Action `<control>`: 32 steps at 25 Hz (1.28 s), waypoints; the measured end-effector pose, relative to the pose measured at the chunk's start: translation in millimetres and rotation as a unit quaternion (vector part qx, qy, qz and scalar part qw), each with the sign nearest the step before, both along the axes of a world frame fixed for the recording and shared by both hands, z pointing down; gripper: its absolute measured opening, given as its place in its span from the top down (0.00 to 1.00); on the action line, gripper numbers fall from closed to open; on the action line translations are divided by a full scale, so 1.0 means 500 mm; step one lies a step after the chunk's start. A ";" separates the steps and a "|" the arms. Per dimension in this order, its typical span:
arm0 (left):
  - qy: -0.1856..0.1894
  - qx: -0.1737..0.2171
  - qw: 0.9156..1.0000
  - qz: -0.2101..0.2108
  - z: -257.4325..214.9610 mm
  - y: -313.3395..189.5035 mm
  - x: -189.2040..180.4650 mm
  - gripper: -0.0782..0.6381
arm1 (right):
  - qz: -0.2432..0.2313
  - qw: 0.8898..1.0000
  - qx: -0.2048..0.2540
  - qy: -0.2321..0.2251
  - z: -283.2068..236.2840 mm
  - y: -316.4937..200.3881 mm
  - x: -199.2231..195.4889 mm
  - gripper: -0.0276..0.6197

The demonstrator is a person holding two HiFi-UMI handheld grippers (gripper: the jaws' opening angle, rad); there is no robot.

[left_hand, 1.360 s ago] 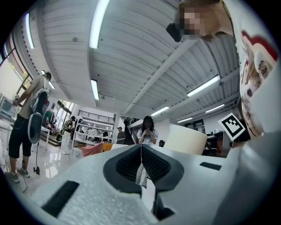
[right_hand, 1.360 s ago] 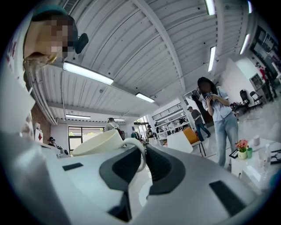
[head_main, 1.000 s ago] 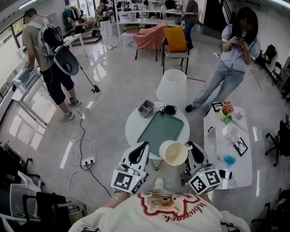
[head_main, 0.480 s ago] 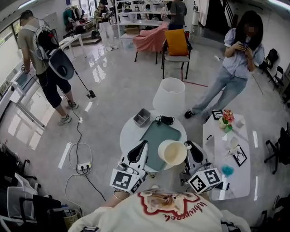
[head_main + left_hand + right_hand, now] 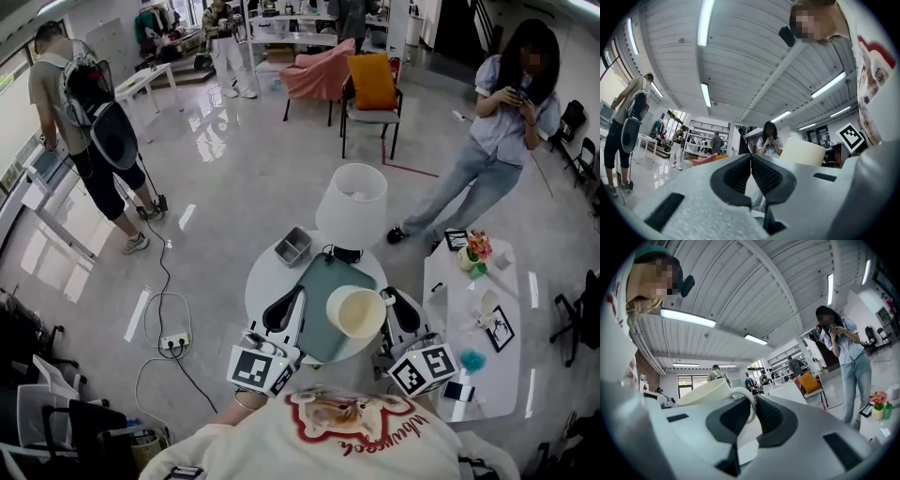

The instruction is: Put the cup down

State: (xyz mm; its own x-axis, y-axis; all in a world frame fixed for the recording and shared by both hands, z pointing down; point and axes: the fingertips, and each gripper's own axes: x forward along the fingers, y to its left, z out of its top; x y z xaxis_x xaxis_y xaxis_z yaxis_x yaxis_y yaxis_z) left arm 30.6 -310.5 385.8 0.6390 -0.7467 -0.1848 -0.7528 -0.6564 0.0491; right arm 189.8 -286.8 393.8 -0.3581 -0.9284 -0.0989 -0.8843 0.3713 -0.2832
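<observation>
The round white surface (image 5: 267, 281) fills the middle of the head view, with a second, cluttered white surface (image 5: 492, 367) well apart at the right. A lamp (image 5: 352, 202) stands at the round surface's upper edge. A teal mat (image 5: 323, 281) covers most of the middle.

The cup (image 5: 356, 314), cream and mouth-up, is off the surface, above the mat's lower right corner. The right gripper (image 5: 749, 416) has its jaws clamped on the cup's handle (image 5: 747, 401). The left gripper (image 5: 751, 173) sits at the lower left with its jaws pressed together on nothing.

The step in hand looks like the lowering itself. To do it well, bring the cup straight down with its base level and let the mat take the weight. Open the jaws only once it rests, then draw back along the line of the handle so the cup is not dragged or tipped.

The best open room is the bare centre of the mat. The surface's lower rim lies close under the cup, so landing a little further up the frame seems safer. A small grey tray (image 5: 293, 246) at the upper left and a black object (image 5: 345, 253) at the lamp's foot are clear of that path.
</observation>
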 end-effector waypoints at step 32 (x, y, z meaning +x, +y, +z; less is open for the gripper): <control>-0.003 -0.015 1.000 -0.005 0.020 -0.046 -0.081 0.87 | 0.020 1.000 -0.014 0.005 0.087 -0.060 -0.038 0.88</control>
State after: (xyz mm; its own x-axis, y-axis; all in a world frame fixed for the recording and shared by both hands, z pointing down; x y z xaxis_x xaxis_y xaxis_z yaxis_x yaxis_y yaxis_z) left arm -10.0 -333.3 395.6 0.6328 -0.7579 -0.1584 -0.7592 -0.6476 0.0654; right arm 170.9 -317.1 437.5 -0.3214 -0.9444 -0.0690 -0.9012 0.3274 -0.2840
